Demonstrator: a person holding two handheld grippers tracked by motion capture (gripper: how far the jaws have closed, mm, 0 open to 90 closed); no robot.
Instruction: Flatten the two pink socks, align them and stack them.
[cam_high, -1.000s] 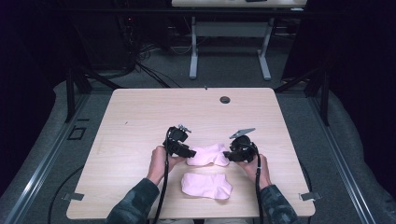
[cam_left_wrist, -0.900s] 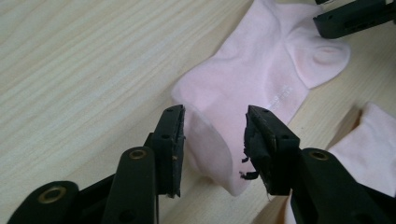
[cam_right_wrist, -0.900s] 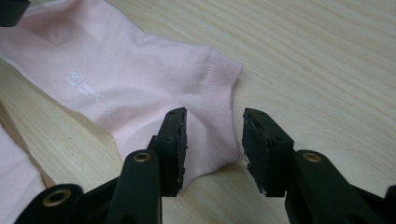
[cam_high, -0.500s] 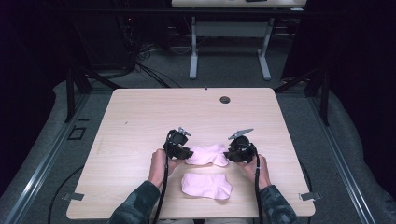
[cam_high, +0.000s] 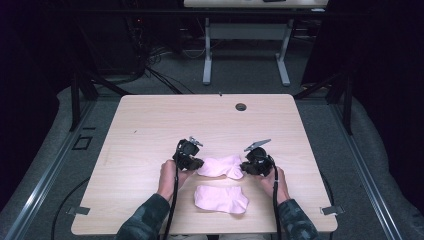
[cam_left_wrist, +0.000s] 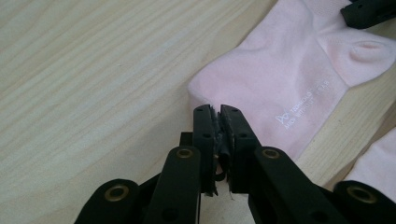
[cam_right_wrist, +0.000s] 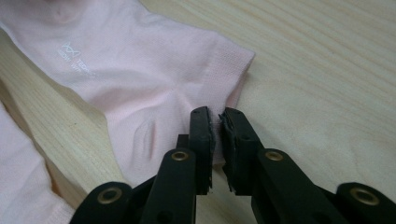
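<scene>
- The upper sock (cam_left_wrist: 289, 79) runs past the top edge of the left gripper view.
- Its small printed lettering (cam_right_wrist: 77, 58) is unreadable.
- The lower sock (cam_right_wrist: 23, 182) is cut off at the right gripper view's corner.

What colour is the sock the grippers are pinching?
Pale pink sock, clearest in the left gripper view.

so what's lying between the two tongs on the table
In the high view the far pink sock spans the stretch between the left tongs and the right tongs, each shut on one end. The near sock lies apart.
</scene>
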